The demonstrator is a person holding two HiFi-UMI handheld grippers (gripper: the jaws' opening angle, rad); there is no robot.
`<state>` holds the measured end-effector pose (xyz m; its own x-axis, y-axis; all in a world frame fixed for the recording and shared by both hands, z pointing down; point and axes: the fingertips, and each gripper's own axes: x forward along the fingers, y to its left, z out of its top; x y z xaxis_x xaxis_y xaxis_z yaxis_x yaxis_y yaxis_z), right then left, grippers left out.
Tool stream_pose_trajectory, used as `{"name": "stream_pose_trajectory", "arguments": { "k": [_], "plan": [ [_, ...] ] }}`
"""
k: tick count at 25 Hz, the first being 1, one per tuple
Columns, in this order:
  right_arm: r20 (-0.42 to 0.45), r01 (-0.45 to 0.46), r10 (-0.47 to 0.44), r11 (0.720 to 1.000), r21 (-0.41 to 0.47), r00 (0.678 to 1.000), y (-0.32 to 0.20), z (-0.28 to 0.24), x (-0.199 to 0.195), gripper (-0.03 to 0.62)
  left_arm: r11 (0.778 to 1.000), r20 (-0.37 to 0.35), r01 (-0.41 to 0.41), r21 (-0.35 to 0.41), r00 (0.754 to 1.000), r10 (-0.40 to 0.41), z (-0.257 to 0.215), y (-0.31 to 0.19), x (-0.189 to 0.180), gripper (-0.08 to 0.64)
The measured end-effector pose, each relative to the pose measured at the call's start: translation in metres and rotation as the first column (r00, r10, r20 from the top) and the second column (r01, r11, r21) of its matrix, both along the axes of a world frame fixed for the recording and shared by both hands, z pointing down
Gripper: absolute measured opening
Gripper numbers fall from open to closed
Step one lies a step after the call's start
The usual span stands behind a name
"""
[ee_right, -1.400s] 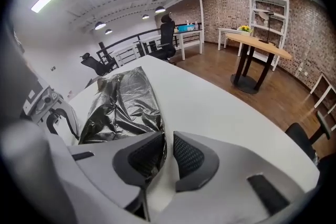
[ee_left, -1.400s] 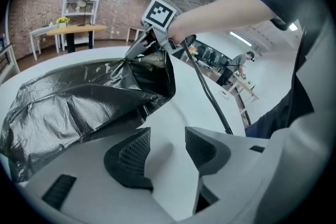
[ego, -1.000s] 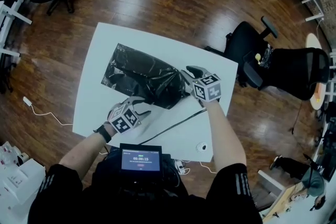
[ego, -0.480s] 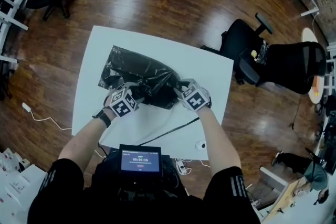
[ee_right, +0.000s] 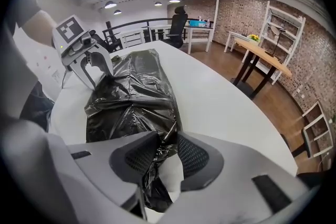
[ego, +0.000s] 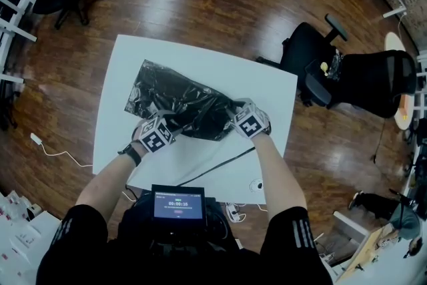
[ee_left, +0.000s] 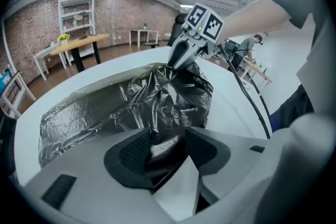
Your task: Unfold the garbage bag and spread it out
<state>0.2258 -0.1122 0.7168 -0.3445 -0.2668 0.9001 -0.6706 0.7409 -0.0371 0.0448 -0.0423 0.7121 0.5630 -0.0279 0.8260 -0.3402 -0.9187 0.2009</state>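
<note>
A crumpled black garbage bag (ego: 180,100) lies partly folded on the white table (ego: 200,57). My left gripper (ego: 167,122) is at the bag's near left edge, and in the left gripper view (ee_left: 163,152) black film is pinched between its pads. My right gripper (ego: 235,115) is at the bag's near right corner. Its jaws are opening slightly, and a bunch of film (ee_right: 157,160) still fills the gap between the pads. Each gripper shows in the other's view: the right gripper (ee_left: 181,57) and the left gripper (ee_right: 97,68), both on the bag (ee_right: 131,97).
A black cable (ego: 220,162) crosses the table's near part, with a small round object (ego: 257,185) by the near right corner. A black office chair (ego: 320,70) stands right of the table. A screen (ego: 179,202) sits at my chest. Wooden floor surrounds the table.
The left gripper moved up from the bare table onto the bag's near edge. The right gripper shifted left and nearer, to the bag's near right corner. The bag's near edge is more bunched.
</note>
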Motion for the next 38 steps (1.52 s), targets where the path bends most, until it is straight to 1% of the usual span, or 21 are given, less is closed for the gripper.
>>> {"name": "stream_pose_trajectory", "arguments": {
  "k": [3,5,7,10,14,16,18,21,24,27,29,31,35,38],
  "plan": [
    [0.019,-0.012,0.011,1.0,0.028,1.0,-0.004,-0.008,-0.003,0.146,1.0,-0.005,-0.002,0.017,1.0,0.002,-0.005,-0.001,-0.002,0.218],
    [0.08,-0.059,0.055,0.997,0.055,0.995,-0.009,-0.023,-0.008,0.146,0.999,-0.023,0.009,0.031,1.0,-0.008,-0.012,-0.003,-0.004,0.218],
    [0.153,-0.117,0.103,0.989,0.087,0.983,-0.014,-0.041,-0.011,0.147,0.999,-0.043,0.027,0.034,0.999,-0.026,-0.021,-0.005,-0.008,0.218],
    [0.241,-0.189,0.15,0.97,0.15,0.959,-0.018,-0.067,-0.013,0.15,0.997,-0.077,0.057,0.054,0.996,-0.052,-0.037,-0.01,-0.017,0.218],
    [0.331,-0.268,0.185,0.937,0.224,0.925,-0.013,-0.112,-0.014,0.152,0.99,-0.148,0.088,0.108,0.986,-0.071,-0.073,-0.016,-0.028,0.218],
    [0.349,-0.309,0.205,0.912,0.272,0.914,-0.01,-0.135,-0.012,0.152,0.985,-0.174,0.091,0.147,0.983,-0.065,-0.093,-0.018,-0.036,0.218],
    [0.358,-0.347,0.232,0.888,0.302,0.904,-0.002,-0.154,-0.012,0.15,0.977,-0.184,0.102,0.187,0.981,-0.067,-0.109,-0.02,-0.047,0.212],
    [0.361,-0.402,0.283,0.861,0.313,0.889,0.017,-0.171,-0.01,0.149,0.968,-0.18,0.121,0.218,0.98,-0.082,-0.122,-0.023,-0.064,0.212],
    [0.369,-0.453,0.33,0.83,0.325,0.869,0.041,-0.186,-0.011,0.137,0.966,-0.219,0.129,0.223,0.972,-0.079,-0.144,-0.021,-0.077,0.212],
    [0.379,-0.481,0.351,0.808,0.34,0.857,0.065,-0.206,-0.017,0.135,0.956,-0.255,0.138,0.261,0.964,-0.07,-0.167,-0.02,-0.089,0.212],
    [0.395,-0.485,0.344,0.803,0.348,0.852,0.081,-0.22,-0.027,0.135,0.949,-0.275,0.152,0.276,0.959,-0.074,-0.176,-0.016,-0.097,0.212],
    [0.428,-0.49,0.33,0.799,0.348,0.841,0.097,-0.235,-0.04,0.135,0.947,-0.293,0.159,0.279,0.953,-0.074,-0.185,-0.008,-0.105,0.212],
    [0.515,-0.523,0.315,0.785,0.331,0.797,0.122,-0.254,-0.062,0.135,0.939,-0.315,0.183,0.292,0.945,-0.086,-0.189,0.013,-0.12,0.212],
    [0.528,-0.509,0.292,0.796,0.328,0.797,0.144,-0.255,-0.078,0.135,0.932,-0.333,0.224,0.284,0.935,-0.123,-0.188,0.036,-0.129,0.212]
  ]
}}
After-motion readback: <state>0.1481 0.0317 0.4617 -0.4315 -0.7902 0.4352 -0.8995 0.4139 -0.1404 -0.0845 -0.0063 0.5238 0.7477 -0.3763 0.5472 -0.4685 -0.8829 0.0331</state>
